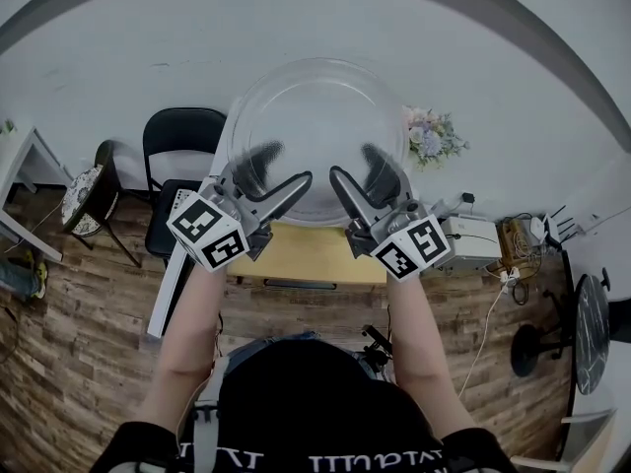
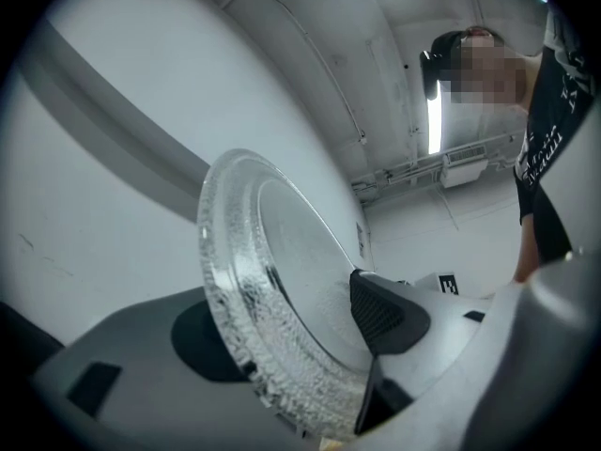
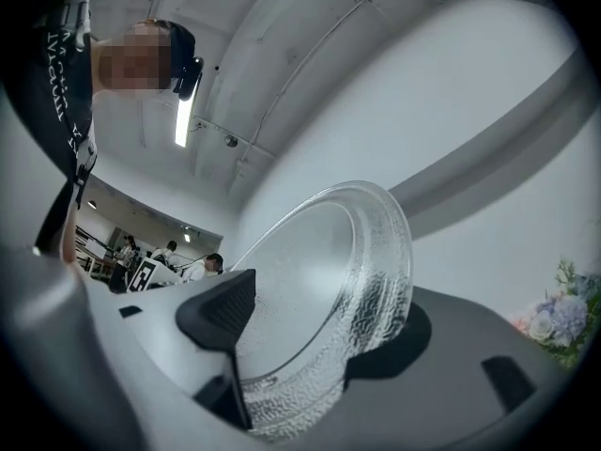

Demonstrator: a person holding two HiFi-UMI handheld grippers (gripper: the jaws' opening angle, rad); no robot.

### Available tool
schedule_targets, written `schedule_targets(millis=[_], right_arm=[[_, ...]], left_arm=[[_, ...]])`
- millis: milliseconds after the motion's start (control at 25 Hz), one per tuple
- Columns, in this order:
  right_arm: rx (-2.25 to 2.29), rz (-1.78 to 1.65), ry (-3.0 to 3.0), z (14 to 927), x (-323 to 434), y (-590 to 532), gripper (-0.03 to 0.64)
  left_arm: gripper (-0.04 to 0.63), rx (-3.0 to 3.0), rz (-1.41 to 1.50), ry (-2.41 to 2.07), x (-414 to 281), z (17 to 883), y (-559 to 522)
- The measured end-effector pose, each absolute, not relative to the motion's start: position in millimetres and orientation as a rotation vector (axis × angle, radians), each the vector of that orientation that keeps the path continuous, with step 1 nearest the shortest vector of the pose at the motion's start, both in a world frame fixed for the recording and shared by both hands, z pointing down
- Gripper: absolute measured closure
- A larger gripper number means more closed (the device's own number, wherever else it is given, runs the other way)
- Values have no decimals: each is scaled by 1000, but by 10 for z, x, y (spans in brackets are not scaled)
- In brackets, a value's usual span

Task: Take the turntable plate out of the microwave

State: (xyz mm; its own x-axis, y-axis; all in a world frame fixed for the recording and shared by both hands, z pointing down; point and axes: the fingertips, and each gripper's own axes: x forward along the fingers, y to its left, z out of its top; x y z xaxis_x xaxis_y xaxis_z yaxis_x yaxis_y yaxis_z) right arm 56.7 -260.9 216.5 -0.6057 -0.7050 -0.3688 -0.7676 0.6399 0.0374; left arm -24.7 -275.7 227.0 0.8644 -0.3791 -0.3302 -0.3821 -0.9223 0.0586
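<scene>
The clear glass turntable plate (image 1: 315,116) is up in the air in front of the white wall, carried between both grippers. My left gripper (image 1: 286,166) grips its left rim, one jaw over the plate and the other showing through the glass. My right gripper (image 1: 353,163) holds the right rim the same way. In the left gripper view the plate (image 2: 272,252) lies slantwise across the jaws, its ribbed rim against one pad and its face against the other. In the right gripper view the plate (image 3: 329,252) is wedged in the same way. Both grippers are shut on it.
Below the plate is a yellow-topped table (image 1: 296,256) with a white box (image 1: 473,239) and cables at its right end. A black chair (image 1: 182,136) and a patterned stool (image 1: 87,193) stand to the left. Flowers (image 1: 434,136) are at the back right.
</scene>
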Motion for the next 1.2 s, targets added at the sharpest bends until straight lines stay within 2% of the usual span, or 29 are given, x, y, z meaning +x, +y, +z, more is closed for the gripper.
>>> schedule_targets(millis=[1200], right_arm=[[-1229,359,2510,2060,624,-2489,310]], left_arm=[[276,-3023,539,581,-183,2169,-2696]])
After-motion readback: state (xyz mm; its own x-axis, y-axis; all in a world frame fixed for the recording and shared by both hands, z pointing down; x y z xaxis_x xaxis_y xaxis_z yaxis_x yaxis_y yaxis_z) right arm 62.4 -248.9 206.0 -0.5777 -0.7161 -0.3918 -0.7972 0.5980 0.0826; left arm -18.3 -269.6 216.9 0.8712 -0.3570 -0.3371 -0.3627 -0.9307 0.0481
